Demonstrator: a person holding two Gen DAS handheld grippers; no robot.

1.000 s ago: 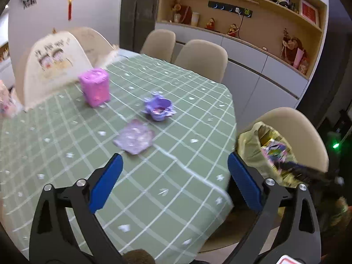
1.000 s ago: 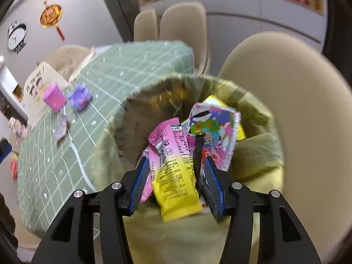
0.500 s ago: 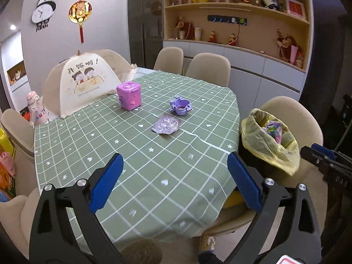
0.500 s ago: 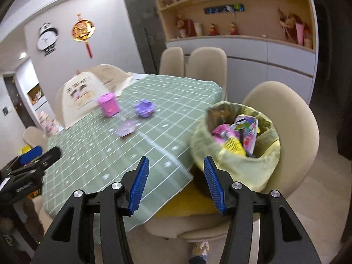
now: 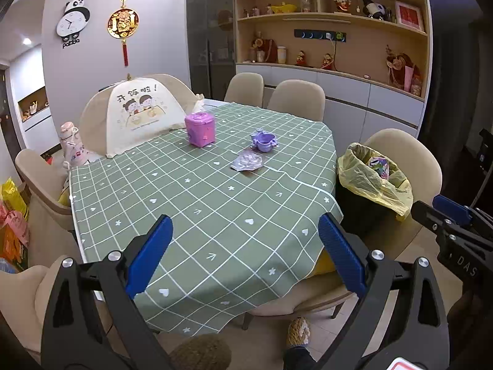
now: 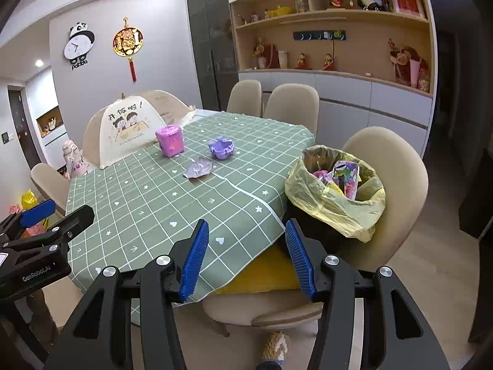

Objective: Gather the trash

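- Both grippers are hovering off the near edge of the green checked tablecloth (image 5: 197,203): the left gripper (image 5: 243,252) is standing spread wide with nothing between its ribbed blue pads, and the right gripper (image 6: 246,256) is likewise parted and empty.
- Only part of each tool is showing in the other's view, and their black frames are hiding the floor beneath.
- Wrappers (image 6: 342,175) are sitting bunched inside the bin's crinkled yellow bag (image 6: 332,197), their print too small to read; the bin is resting on the beige chair (image 6: 400,185) at the tablecloth's right edge.
- One crumpled, shiny purple wrapper (image 5: 247,162) is lying near the tablecloth's middle, just in front of a small purple cup (image 5: 263,141), with a pink lidded box (image 5: 200,129) further left.
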